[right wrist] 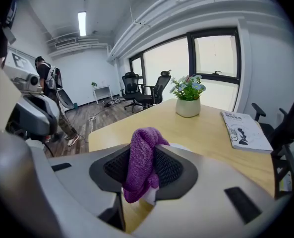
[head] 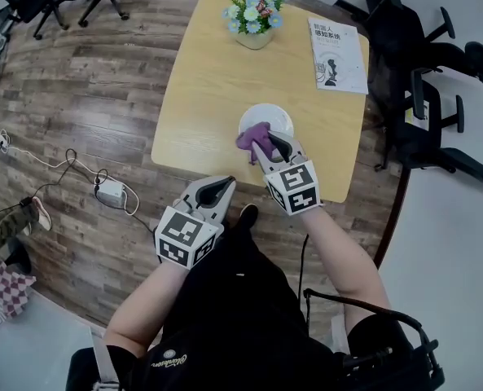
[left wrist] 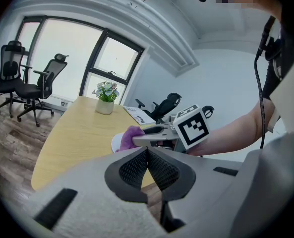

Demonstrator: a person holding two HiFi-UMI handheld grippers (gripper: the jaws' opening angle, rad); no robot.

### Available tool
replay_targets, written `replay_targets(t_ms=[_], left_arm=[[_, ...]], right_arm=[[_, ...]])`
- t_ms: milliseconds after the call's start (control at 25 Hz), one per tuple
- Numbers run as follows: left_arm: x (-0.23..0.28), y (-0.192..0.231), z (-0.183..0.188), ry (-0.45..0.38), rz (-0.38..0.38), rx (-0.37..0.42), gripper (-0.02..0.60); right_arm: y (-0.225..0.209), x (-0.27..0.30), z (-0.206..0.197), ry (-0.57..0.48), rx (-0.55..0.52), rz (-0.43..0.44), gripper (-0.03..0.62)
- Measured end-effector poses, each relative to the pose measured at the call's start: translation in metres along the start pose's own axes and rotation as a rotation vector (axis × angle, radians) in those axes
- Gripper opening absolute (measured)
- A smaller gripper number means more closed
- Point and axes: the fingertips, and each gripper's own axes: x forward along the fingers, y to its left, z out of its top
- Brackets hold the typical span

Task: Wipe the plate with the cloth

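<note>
A small white plate (head: 267, 117) sits near the front edge of the wooden table (head: 208, 80). My right gripper (head: 271, 147) is shut on a purple cloth (head: 254, 138), and the cloth rests over the plate's near rim. In the right gripper view the cloth (right wrist: 141, 145) hangs bunched between the jaws of the right gripper (right wrist: 142, 158), with a sliver of plate (right wrist: 178, 146) behind it. My left gripper (head: 221, 189) is shut on nothing and hovers just off the table's front edge, left of the right one. In the left gripper view the left gripper (left wrist: 147, 154) has its pads touching, and beyond them lie the cloth (left wrist: 131, 133) and plate (left wrist: 117, 143).
A potted flower (head: 255, 16) stands at the table's far edge and a booklet (head: 337, 54) lies at the far right corner. Black office chairs (head: 428, 80) crowd the right side. A power strip with cables (head: 111, 191) lies on the wooden floor at left. A person (right wrist: 48, 78) stands far back.
</note>
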Motion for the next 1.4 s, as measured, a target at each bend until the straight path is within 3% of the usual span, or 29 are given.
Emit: replay_targets(t_ms=[240, 400, 600, 800, 1080, 1400], left_arm=[[0.001, -0.003, -0.002, 0.008, -0.006, 0.003, 0.005], [0.0, -0.004, -0.002, 0.006, -0.007, 0.0, 0.005], [-0.002, -0.003, -0.001, 0.002, 0.002, -0.001, 0.006], [-0.009, 0.0, -0.001, 0.002, 0.015, -0.004, 0.006], [-0.007, 0.002, -0.004, 0.009, 0.013, -0.005, 0.005], [0.002, -0.008, -0.006, 0.015, -0.016, 0.004, 0.005]], right_arm=[[0.016, -0.006, -0.019, 0.032, -0.018, 0.036, 0.119], [0.002, -0.01, -0.002, -0.014, 0.008, 0.019, 0.12], [-0.059, -0.001, 0.036, -0.065, -0.015, -0.111, 0.119], [-0.089, 0.015, 0.041, -0.027, -0.053, -0.198, 0.12], [-0.07, 0.016, 0.019, 0.009, -0.059, -0.155, 0.12], [-0.022, -0.011, 0.0, -0.004, -0.033, -0.046, 0.12]])
